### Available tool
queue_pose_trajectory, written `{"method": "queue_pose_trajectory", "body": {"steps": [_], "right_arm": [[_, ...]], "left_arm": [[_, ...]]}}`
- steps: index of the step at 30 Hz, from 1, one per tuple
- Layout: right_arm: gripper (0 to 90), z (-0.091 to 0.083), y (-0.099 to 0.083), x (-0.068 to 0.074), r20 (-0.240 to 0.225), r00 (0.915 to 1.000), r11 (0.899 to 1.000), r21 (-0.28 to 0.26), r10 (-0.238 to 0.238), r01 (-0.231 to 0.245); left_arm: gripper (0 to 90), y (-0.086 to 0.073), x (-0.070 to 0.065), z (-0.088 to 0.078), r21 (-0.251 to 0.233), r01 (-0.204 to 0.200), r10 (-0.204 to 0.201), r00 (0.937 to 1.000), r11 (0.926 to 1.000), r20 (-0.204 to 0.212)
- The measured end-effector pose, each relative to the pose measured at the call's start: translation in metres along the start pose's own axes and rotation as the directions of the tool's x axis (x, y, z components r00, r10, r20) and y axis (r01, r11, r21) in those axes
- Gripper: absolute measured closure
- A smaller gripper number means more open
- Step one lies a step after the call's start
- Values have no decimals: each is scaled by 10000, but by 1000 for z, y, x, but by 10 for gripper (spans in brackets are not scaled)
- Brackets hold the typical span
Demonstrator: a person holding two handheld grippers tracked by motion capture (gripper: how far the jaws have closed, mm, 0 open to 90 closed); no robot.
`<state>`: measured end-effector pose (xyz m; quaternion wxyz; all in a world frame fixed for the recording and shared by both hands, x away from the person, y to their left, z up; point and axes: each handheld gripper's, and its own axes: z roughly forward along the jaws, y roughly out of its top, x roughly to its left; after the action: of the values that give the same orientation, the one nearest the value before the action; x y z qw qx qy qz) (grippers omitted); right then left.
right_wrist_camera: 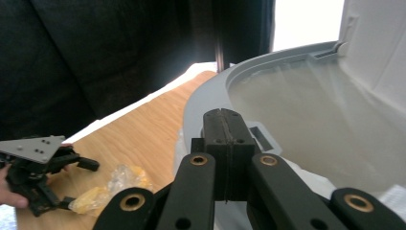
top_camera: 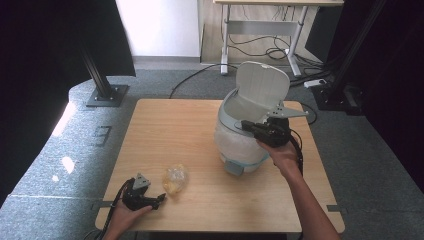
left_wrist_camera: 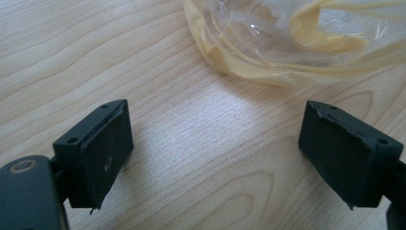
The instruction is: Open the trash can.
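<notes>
Cropping crumpled bag (left_wrist_camera: 292,43) at top edge, bin (right_wrist_camera: 306,110) interior washed out

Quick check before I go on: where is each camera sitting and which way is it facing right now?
High view: above the person's side, facing forward and down on the table; forearms and both hand-held grippers show.
Left gripper view: on the left hand-held gripper, facing the crumpled plastic bag; open jaws show.
Right gripper view: on the right hand-held gripper, at the bin rim; shut jaws show.
All three share the bag.

Crumpled clear-and-yellow plastic bag (left_wrist_camera: 287,43) lying flat, just beyond the left jaws. Lined white bin (top_camera: 245,135), lid upright, directly under the right jaws.
</notes>
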<state>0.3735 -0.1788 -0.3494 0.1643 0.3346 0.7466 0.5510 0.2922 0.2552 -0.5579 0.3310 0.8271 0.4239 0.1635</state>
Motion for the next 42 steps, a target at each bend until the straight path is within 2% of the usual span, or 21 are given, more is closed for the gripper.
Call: {"method": "queue_pose_trajectory", "body": {"steps": [2,3,5,6,7,9,10,11,16,17,20,21,25,29,30,33,35,36,37,40,42], "right_arm": [[877,-3,-1,0,50,10000,9999,-119,-67,67],[819,-6,-1,0,18,10000,9996,-268,-71,72],[618,-14,-2,3,226,9995,9981,-570,-218,230],[618,-14,-2,3,226,9995,9981,-570,-218,230],[517,-24,-4,6,447,9986,9962,-813,-284,320],[452,-35,-8,10,417,9986,9938,-1051,-318,361],[452,-35,-8,10,417,9986,9938,-1051,-318,361],[413,-47,-16,14,626,9967,9908,-1217,-517,590],[381,-70,-34,20,751,9944,9862,-1427,-740,842],[376,-78,-45,20,808,9940,9863,-1419,-734,844],[369,-84,-57,18,870,9942,9892,-1267,-626,734],[366,-87,-72,15,926,9943,9918,-1108,-528,630],[360,-90,-104,6,1161,9930,9956,-880,-208,312],[360,-88,-139,-5,1463,9890,9975,-696,215,-114],[360,-88,-139,-5,1463,9890,9975,-696,215,-114],[364,-82,-171,-12,1652,9836,9968,-451,721,-655],[363,-76,-182,-14,1906,9802,9982,150,537,-576],[363,-76,-182,-14,1906,9802,9982,150,537,-576],[363,-71,-192,-15,2297,9729,9983,450,258,-372],[363,-64,-202,-17,2290,9730,9956,808,286,-483],[363,-54,-215,-18,2288,9732,9887,1395,214,-545]], "left_arm": [[110,0,0,0,-8,2,-2,10000,10000,-3],[110,0,0,0,-7,0,0,10000,10000,-5],[110,0,0,0,-1,-2,2,10000,10000,-3],[110,0,0,0,-1,-2,2,10000,10000,-3],[110,0,0,0,-2,12,-12,10000,10000,-14],[110,0,0,0,-4,30,-30,10000,10000,-18],[110,0,0,0,-4,30,-30,10000,10000,-18],[109,0,0,0,-5,35,-35,10000,10000,-12],[102,1,0,1,8,30,-30,10000,10000,-4],[100,1,0,1,-8,40,-40,10000,10000,-1],[100,1,0,1,-2,37,-37,10000,10000,-8],[101,1,0,1,-2,31,-31,10000,10000,-24],[105,1,-1,1,-26,78,-78,10000,10000,-51],[113,0,-1,0,-50,127,-127,9999,9999,-77],[113,0,-1,0,-50,127,-127,9999,9999,-77],[113,0,-1,0,-48,131,-132,9999,9999,-75],[113,0,-1,0,-49,130,-131,9999,9999,-71],[113,0,-1,0,-49,130,-131,9999,9999,-71],[113,0,-1,0,-55,137,-137,9999,9999,-56],[114,0,-1,0,-67,150,-150,9999,9999,-29],[122,0,0,0,-109,190,-190,9998,9998,1]]}}
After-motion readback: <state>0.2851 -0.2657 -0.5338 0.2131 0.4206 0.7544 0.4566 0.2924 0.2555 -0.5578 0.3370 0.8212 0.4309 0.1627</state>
